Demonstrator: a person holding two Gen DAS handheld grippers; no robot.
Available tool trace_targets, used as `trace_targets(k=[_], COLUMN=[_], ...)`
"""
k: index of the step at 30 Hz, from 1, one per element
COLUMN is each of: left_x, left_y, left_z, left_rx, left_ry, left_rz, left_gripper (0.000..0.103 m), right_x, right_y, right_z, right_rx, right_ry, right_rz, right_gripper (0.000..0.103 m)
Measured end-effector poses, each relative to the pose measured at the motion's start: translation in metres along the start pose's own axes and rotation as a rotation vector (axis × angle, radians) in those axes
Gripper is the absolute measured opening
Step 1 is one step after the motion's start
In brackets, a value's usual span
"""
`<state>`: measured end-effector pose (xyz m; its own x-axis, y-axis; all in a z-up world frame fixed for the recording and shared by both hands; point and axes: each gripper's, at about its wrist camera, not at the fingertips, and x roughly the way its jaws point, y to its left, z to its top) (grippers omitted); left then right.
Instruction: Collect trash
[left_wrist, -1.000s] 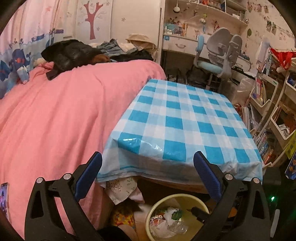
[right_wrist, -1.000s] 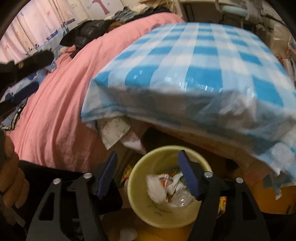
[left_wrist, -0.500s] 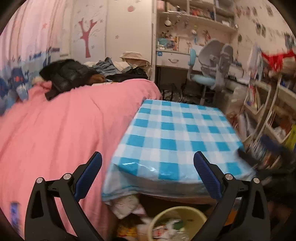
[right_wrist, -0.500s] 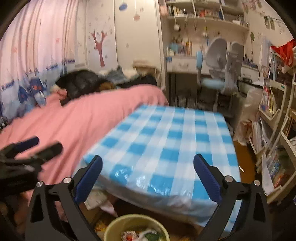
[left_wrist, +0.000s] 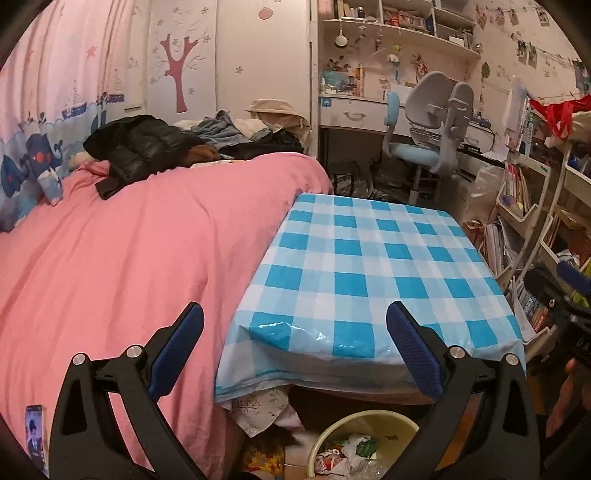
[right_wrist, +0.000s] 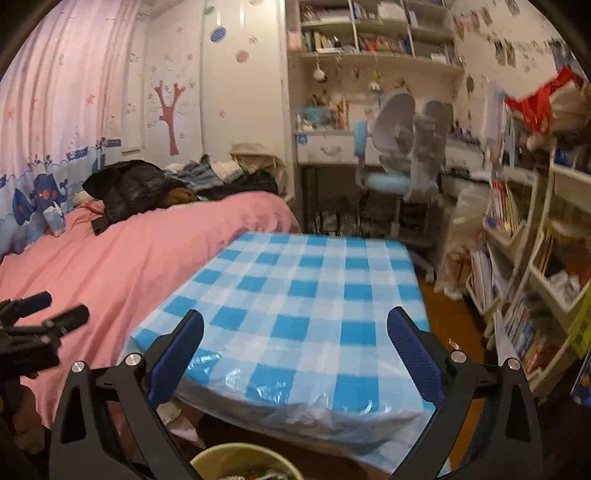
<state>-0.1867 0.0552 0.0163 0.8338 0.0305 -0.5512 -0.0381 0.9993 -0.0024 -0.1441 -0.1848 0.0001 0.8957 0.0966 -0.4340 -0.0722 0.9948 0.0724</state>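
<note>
Both my tools, left (left_wrist: 294, 347) and right (right_wrist: 295, 347), stand apart and empty above the bin (left_wrist: 364, 445). The trash (left_wrist: 347, 456) lies inside it, under the checked surface (left_wrist: 369, 273), so I judge this drop finished.

A blue-checked tablecloth (left_wrist: 369, 273) covers the table beside a pink bedspread (left_wrist: 140, 258) piled with dark clothes (left_wrist: 140, 151).

The checked tablecloth (left_wrist: 369, 273) top lies bare, free to cross toward 12 o'clock. The pink bed (left_wrist: 129, 258) crowds 9 o'clock; bookshelves (left_wrist: 524, 221) hem 3 o'clock.
</note>
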Motion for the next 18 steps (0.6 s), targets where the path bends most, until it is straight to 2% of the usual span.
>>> trace_targets(k=[7,11,14,18], left_x=[0.005,0.008,0.012,0.009], left_y=[0.006,0.009,0.012,0.013], left_z=[-0.001,-0.001,-0.003,-0.003], left_rx=[-0.020,-0.017,-0.017,-0.020], left_ry=[0.001,0.011,0.048,0.039], left_rz=[0.007,0.022,0.036,0.026], left_gripper=[0.095,0.095,0.095,0.095], right_x=[0.004,0.005,0.006,0.004], right_y=[0.007,0.009,0.011,0.014], right_z=[-0.001,-0.001,-0.001,0.000], right_rx=[-0.039,-0.043,-0.044,-0.047], right_ry=[0.016,0.018,0.026,0.024], right_rz=[-0.042,-0.043,-0.041,-0.038], right_gripper=[0.095,0.095,0.095,0.095])
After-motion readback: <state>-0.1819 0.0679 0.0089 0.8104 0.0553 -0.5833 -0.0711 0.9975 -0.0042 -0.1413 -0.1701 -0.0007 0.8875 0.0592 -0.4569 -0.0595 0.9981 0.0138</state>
